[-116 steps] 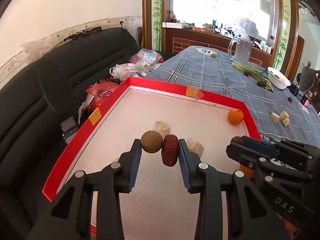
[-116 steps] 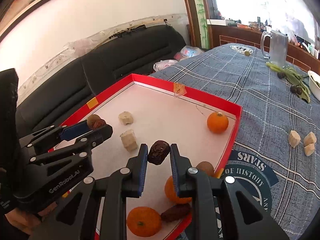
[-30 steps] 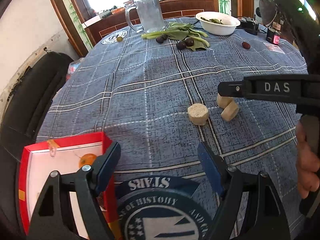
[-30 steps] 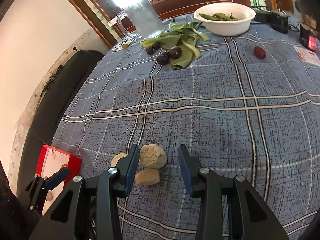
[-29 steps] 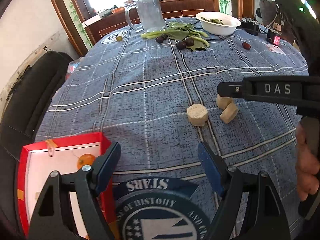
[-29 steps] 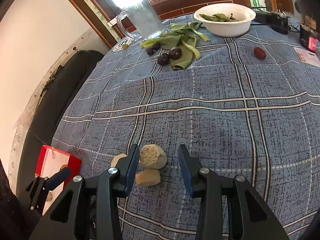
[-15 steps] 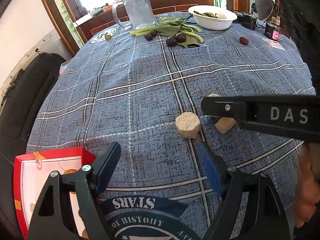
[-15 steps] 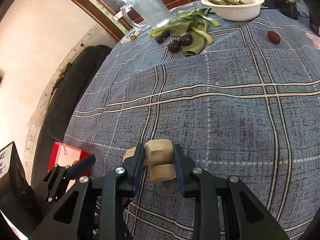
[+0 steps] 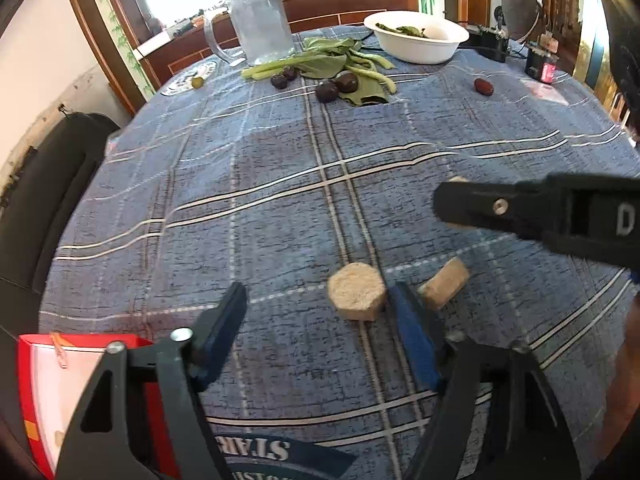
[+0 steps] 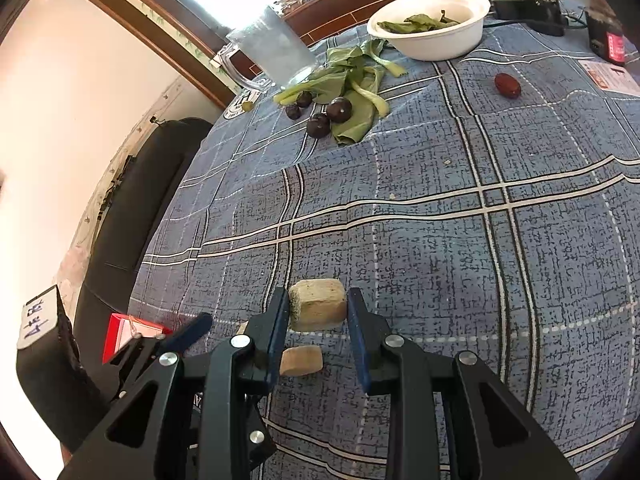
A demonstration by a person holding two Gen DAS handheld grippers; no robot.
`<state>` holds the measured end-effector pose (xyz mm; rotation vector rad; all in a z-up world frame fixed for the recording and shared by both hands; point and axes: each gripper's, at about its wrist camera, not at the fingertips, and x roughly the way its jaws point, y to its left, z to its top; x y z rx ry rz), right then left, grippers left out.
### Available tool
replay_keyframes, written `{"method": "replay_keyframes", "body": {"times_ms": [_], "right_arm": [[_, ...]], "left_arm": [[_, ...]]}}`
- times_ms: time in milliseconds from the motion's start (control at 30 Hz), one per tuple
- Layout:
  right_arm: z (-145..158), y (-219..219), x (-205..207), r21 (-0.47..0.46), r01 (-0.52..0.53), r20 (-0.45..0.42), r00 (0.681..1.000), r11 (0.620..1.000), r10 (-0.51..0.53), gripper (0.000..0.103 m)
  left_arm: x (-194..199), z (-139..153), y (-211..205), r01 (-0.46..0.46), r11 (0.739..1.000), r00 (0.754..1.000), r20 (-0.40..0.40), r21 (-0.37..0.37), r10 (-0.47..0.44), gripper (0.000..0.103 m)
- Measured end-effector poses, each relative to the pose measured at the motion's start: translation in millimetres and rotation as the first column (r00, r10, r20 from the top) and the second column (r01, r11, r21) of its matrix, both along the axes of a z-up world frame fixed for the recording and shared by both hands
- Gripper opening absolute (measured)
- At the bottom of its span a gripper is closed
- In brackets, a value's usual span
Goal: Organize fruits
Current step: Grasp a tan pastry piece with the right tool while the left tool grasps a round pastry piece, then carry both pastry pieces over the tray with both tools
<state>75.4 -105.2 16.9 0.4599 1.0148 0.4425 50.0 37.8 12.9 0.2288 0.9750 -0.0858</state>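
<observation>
- Right gripper (image 10: 318, 322) clamps 1 tan chunk (image 10: 318, 309), lifted for carrying to the red tray (image 10: 120, 334) at 9 o'clock.
- Left gripper (image 9: 320, 312) is closing around a hexagonal chunk (image 9: 357, 297) lying on the tablecloth (image 9: 280, 184), not yet pinched.

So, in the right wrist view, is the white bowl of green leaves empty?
No, the white bowl near the far edge of the blue plaid tablecloth has green leaves lying inside it.
</observation>
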Motion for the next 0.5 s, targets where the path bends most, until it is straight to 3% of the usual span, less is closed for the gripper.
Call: {"method": "replay_keyframes", "body": {"times_ms": [167,333,500], "right_arm": [[4,1,-2,0.009,0.002,0.017,1.000,1.000,-0.002,0.028],[10,1,-7,0.022,-0.006,0.046,0.999,1.000,0.005,0.028],[19,8,-17,0.026,-0.033,0.101,0.994,0.999,0.031,0.028]], "left_arm": [[-4,1,-9,0.041,0.998,0.999,-0.010,-0.049,-0.042,0.031],[-18,10,-9,0.032,0.997,0.999,0.015,-0.069,-0.032,0.031],[-51,40,7,0.003,0.994,0.994,0.110,-0.111,0.009,0.031]]}}
